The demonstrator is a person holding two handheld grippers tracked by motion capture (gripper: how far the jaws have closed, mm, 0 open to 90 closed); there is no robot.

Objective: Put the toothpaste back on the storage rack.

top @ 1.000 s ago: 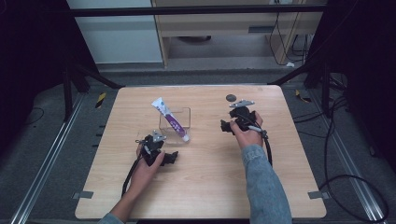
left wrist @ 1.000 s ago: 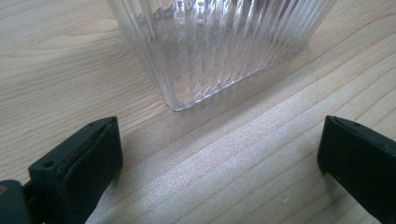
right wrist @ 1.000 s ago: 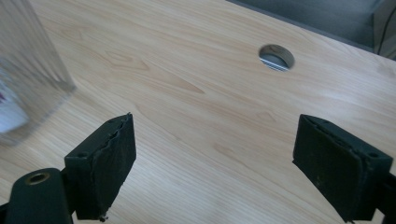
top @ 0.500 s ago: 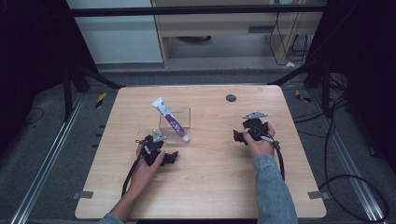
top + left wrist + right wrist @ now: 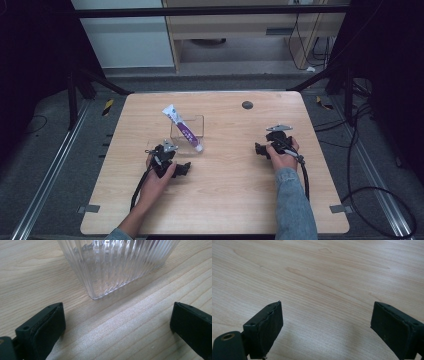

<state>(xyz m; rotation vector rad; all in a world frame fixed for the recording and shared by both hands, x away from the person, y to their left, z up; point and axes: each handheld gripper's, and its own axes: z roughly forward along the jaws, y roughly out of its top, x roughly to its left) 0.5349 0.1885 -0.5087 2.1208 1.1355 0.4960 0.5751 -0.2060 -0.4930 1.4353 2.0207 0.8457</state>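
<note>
Spanning most of the high view, the wooden table (image 5: 215, 200) carries every item in play. Near its centre, slightly left and toward the far side, stands the clear ribbed container (image 5: 187, 134), with the purple-and-white toothpaste tube (image 5: 182, 128) lying tilted in it, tail end projecting over the far-left rim and cap end reaching the near-right edge. The left claw (image 5: 184, 169) rests on the table just near of the container; in the left gripper view its jaws stand spread wide, nothing between them, and the container corner (image 5: 100, 290) sits just beyond them. The right claw (image 5: 260, 149) has drawn back from the far-right part of the table, close to the small dark disc (image 5: 247, 105), to a nearer position at mid-right, well apart from the container; its jaws are likewise spread and empty over bare wood in the right gripper view. Judged from this withdrawal, and with the tube already lodged in the container, the placing step appears finished and both claws are parked. Whether the tube cap touches the table or the container wall cannot be resolved; the ribbed wall blurs the contents in the left gripper view, and the disc is too small to identify.
</note>
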